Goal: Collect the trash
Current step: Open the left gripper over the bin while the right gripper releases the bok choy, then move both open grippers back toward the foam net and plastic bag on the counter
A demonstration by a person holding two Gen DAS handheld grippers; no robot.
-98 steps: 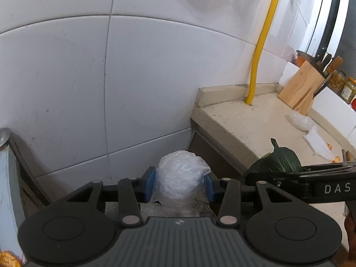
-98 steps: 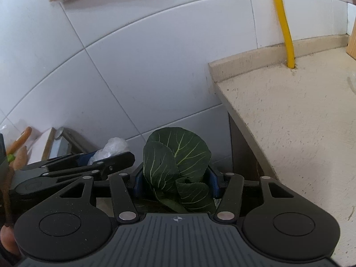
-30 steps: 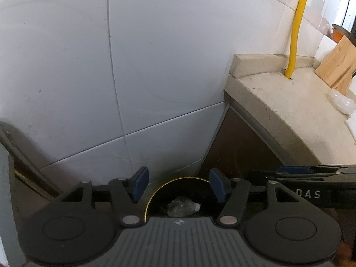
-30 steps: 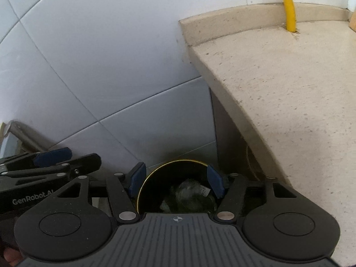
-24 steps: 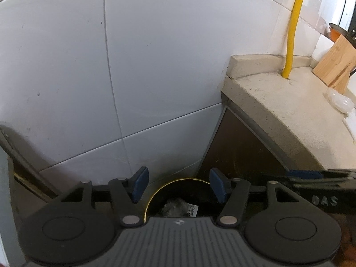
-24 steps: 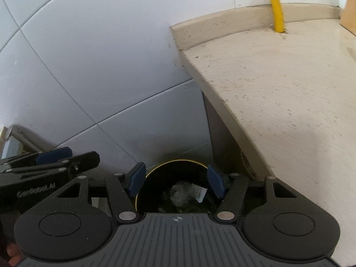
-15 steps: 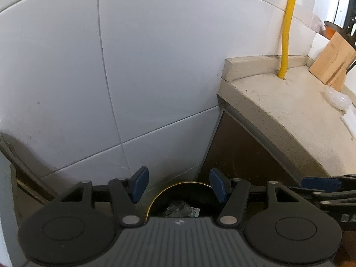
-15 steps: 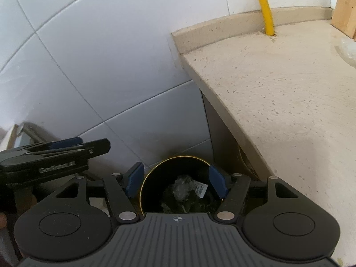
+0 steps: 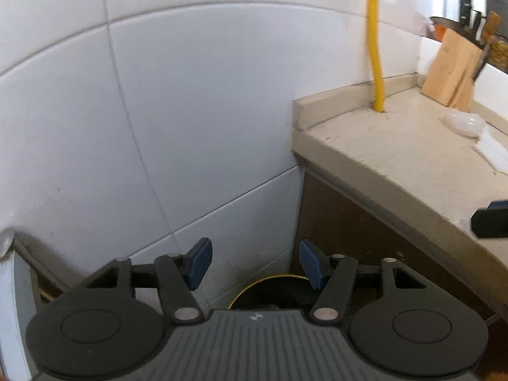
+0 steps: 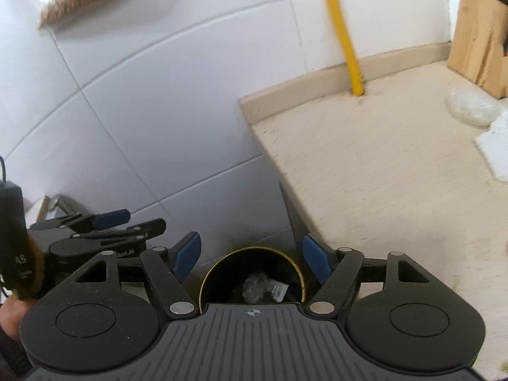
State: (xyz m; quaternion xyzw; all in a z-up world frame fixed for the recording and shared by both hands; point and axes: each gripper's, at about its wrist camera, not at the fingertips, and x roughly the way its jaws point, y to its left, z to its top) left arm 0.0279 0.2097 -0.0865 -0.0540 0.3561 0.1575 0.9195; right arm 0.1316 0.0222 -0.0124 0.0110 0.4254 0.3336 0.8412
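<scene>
Both claws, left (image 9: 252, 262) and right (image 10: 250, 257), spread and empty above the bin (image 10: 252, 281); right just widened. Desk (image 10: 381, 165) right.

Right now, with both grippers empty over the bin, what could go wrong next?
1. The crumpled clear plastic wrap and white paper scrap lie beside the wooden knife block; reaching for them may bump it.
2. The left gripper sits close beside the right gripper, whose fingers have just been opening with nothing between them; they could collide when moving off.
3. The black gold-rimmed bin is narrow and tucked under the beige stone counter; later drops may miss.
</scene>
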